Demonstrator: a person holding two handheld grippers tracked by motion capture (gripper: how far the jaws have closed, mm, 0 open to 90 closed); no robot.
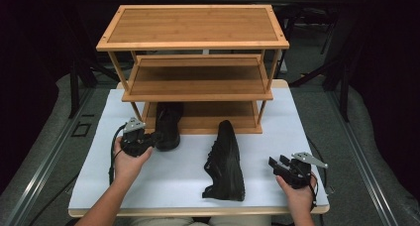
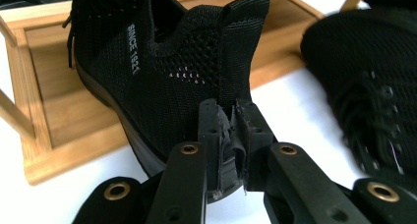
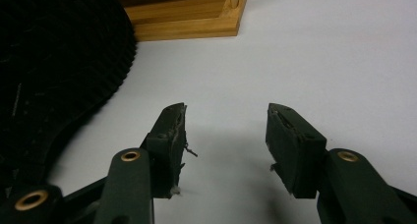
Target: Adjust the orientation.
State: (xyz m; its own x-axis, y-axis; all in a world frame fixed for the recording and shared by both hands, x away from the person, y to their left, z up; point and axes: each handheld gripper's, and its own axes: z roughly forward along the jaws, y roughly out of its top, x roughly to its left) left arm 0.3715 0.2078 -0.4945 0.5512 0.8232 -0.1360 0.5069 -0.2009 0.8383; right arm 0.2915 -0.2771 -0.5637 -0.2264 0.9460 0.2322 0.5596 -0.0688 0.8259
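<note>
Pinching heel of the left shoe (image 2: 167, 81) between nearly closed jaws of the left gripper (image 2: 231, 135), thin heel edge clamped tight. Same gripper (image 1: 143, 139) in high view at left of desk, held in left hand (image 1: 130, 159), forearm angling up from bottom edge toward the rack. Shoe sitting upright, toe in on bottom shelf (image 1: 203, 118) of bamboo shoe rack (image 1: 193, 42), heel hanging out over the white desk (image 1: 173, 179). "SINCE 1921" printed on shoe side.

Holding nothing in right gripper (image 3: 226, 130), jaws spread wide over bare desk surface. Right gripper (image 1: 282, 165) low at right front of desk, right hand (image 1: 297, 189) gripping from below, pointing left toward second shoe (image 1: 227, 161). Second shoe lying on its side mid-desk, well apart from right gripper, toe toward rack.
</note>
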